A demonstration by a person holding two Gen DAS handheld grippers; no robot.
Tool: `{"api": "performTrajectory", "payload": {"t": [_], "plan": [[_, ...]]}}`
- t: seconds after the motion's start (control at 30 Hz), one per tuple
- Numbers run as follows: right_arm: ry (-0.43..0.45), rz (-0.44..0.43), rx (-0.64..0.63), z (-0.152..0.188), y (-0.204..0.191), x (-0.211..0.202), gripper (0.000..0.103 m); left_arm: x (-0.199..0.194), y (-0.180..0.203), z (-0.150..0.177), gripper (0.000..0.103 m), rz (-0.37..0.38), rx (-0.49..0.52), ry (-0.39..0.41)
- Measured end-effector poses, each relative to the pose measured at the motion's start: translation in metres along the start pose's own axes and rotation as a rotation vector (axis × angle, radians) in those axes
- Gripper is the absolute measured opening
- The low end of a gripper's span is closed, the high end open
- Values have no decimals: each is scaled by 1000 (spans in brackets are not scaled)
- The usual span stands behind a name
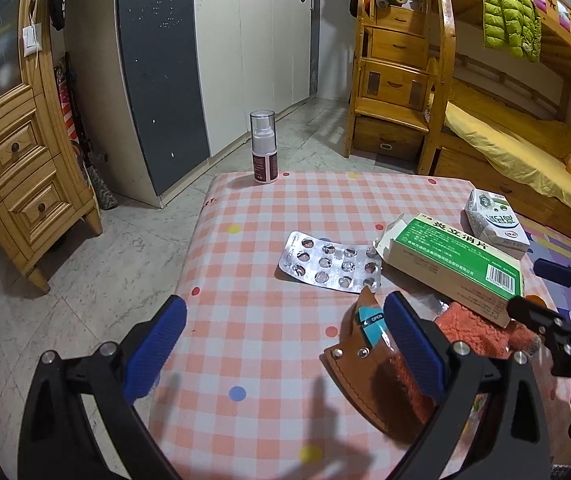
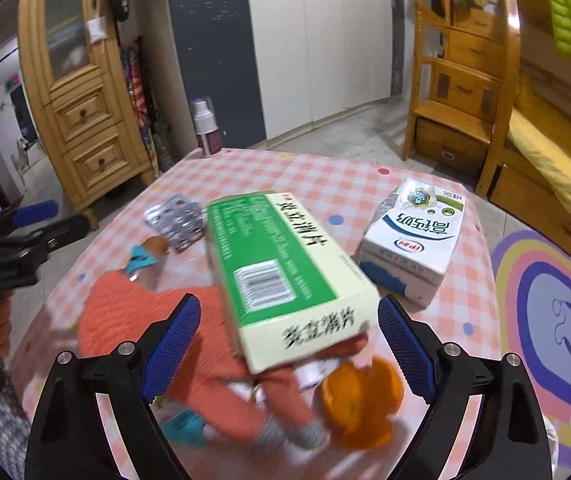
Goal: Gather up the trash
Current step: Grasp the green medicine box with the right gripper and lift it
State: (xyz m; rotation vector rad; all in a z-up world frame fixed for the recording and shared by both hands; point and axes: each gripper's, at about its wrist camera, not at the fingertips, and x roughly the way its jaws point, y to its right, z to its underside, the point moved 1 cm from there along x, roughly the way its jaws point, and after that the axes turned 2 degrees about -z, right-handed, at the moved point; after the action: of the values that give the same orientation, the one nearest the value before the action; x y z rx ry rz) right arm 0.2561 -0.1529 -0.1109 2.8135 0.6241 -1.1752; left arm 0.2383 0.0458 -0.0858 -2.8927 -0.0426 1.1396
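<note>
On the pink checked tablecloth (image 1: 261, 320), both the left gripper (image 1: 285, 354) and right gripper (image 2: 287, 354) are wide apart, holding nothing; the green-and-cream cardboard medicine box (image 2: 281, 272) lies between the right one's fingers.

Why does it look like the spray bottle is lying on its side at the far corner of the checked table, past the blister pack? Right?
Not quite. The spray bottle stands upright, cap on top, at the far corner of the checked table, past the blister pack. The left wrist view shows it clearly.
</note>
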Motion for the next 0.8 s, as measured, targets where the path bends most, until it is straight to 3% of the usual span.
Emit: {"api": "performTrajectory", "payload": {"t": [0.33,0.53,0.63,0.8], "plan": [[-43,-69,38,-12,19,29,91,4,6,-3,96,-2,20,8],[-49,-106,-75,-6,-14,16,91,3,2,-2,96,-4,5,-1],[-40,-56,-118,-6,-27,15,91,3,0,-1,96,-14,5,-6],[-59,12,-85,-10,-28,32,91,2,-3,0,96,-20,4,-4]]}}
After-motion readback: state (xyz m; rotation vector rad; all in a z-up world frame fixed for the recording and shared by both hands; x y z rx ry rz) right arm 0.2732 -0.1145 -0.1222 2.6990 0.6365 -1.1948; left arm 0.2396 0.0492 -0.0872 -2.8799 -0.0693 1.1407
